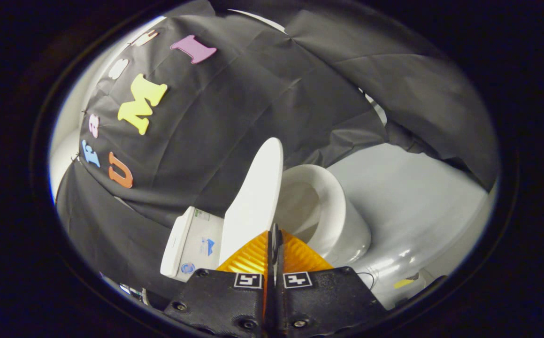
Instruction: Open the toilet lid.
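Left of the bowl, the tank (192, 244) stands against the black cloth wall, the raised lid (255, 197) tilts up just ahead of the clenched claw (274, 234), which grasps nothing, and the open bowl (333, 211) lies right of it.

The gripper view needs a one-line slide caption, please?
Gripper shut at the raised toilet lid, bowl exposed beside the tank.
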Tool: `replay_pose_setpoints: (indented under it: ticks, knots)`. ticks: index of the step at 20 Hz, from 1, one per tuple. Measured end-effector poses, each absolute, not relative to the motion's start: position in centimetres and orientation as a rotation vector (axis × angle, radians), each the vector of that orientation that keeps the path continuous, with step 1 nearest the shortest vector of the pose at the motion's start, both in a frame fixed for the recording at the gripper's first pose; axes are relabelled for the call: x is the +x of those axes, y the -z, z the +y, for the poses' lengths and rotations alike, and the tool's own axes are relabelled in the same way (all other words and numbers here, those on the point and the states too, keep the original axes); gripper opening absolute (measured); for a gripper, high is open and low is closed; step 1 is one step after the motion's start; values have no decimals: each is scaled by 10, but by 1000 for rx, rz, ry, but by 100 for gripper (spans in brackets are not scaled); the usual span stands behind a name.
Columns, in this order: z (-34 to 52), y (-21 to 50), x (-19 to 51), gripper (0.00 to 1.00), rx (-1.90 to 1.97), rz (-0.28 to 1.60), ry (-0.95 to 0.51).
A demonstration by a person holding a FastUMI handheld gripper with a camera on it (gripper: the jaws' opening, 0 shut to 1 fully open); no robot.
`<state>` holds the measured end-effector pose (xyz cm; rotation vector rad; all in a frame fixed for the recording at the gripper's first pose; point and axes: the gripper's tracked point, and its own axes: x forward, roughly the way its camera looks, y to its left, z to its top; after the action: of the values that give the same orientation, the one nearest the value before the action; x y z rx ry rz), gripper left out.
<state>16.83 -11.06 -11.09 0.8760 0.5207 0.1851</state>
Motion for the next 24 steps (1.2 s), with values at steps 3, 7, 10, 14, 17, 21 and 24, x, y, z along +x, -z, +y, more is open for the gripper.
replay_pose_setpoints:
  ticks: [3,7,10,14,17,21,24]
  knots:
    - [-105,98,167,3,849,513,-180]
    - [-93,72,164,4,806,490,-189]
    - [-82,53,164,4,753,474,-186]
    - [-71,32,160,4,701,465,-171]
    - [-61,19,160,4,674,454,-167]
    - [-51,7,159,4,635,445,-146]
    - [-42,-2,156,4,609,438,-141]
